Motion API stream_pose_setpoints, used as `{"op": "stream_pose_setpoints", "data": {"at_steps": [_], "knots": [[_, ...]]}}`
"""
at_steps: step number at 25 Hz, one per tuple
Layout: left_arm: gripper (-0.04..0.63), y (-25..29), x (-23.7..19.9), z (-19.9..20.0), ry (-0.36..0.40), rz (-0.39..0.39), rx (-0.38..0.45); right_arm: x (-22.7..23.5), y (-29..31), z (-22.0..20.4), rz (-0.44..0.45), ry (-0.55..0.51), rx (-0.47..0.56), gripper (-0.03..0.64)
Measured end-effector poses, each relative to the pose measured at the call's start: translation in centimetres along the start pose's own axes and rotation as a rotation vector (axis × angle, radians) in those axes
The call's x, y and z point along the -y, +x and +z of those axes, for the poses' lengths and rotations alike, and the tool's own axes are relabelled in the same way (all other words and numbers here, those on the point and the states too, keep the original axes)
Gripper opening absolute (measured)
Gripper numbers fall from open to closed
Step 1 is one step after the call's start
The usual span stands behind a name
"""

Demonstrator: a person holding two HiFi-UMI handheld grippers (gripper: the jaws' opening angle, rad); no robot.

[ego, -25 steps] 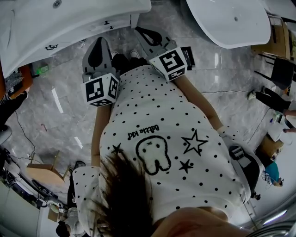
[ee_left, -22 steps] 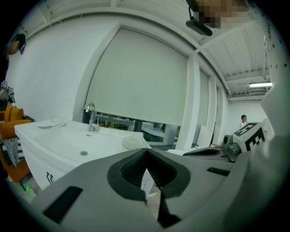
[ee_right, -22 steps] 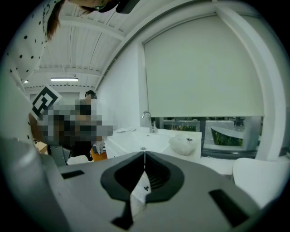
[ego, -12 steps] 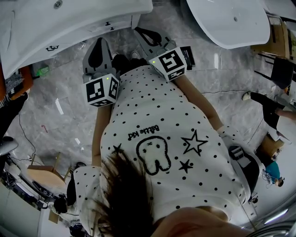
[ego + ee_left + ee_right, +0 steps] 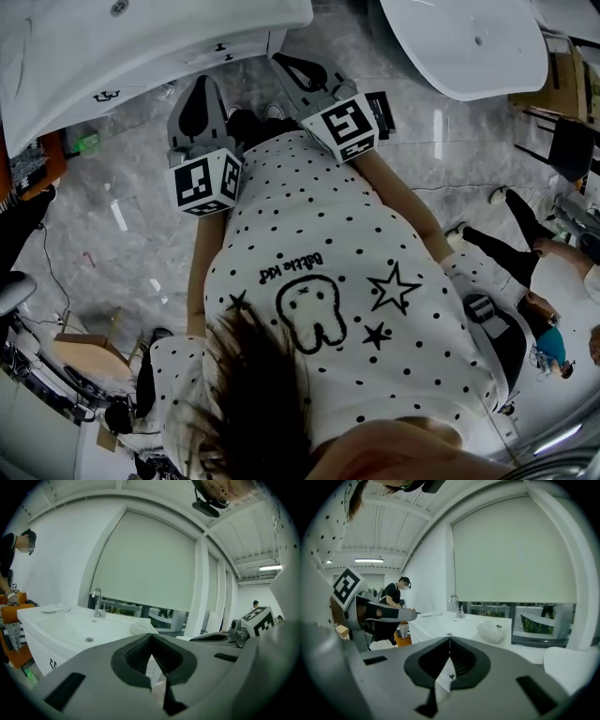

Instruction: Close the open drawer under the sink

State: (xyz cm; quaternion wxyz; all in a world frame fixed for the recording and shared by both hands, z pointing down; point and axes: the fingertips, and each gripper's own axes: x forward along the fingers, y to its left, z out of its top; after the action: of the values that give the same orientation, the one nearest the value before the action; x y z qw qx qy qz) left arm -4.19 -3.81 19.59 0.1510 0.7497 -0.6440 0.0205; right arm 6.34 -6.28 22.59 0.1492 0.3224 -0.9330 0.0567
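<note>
Left tongs (image 5: pixel 151 640) pressed together, nothing between them, right tongs (image 5: pixel 449 641) likewise pressed together and empty, both held side by side toward a white sink (image 5: pixel 187 28), drawer (image 5: pixel 112 92) with dark handles under the sink, apart from both tongs, whether open unclear, grey floor (image 5: pixel 122 206) below.

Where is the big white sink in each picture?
Head view: the sink fills the top left corner.
Left gripper view: the sink is at middle left, beyond the jaws.
Right gripper view: the sink is at centre, just above the jaws.
Shared landmark: its drain hole.
</note>
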Motion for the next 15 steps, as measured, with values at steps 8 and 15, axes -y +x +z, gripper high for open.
{"op": "stream_pose_setpoints", "data": {"at_steps": [8, 15], "knots": [[0.005, 0.5, 0.35, 0.22, 0.001, -0.007, -0.004, 0.14, 0.11, -0.13, 0.018, -0.008, -0.023, 0.014], [0.005, 0.52, 0.3, 0.27, 0.002, -0.01, -0.007, 0.04, 0.16, -0.08, 0.018, -0.013, -0.028, 0.014]]}}
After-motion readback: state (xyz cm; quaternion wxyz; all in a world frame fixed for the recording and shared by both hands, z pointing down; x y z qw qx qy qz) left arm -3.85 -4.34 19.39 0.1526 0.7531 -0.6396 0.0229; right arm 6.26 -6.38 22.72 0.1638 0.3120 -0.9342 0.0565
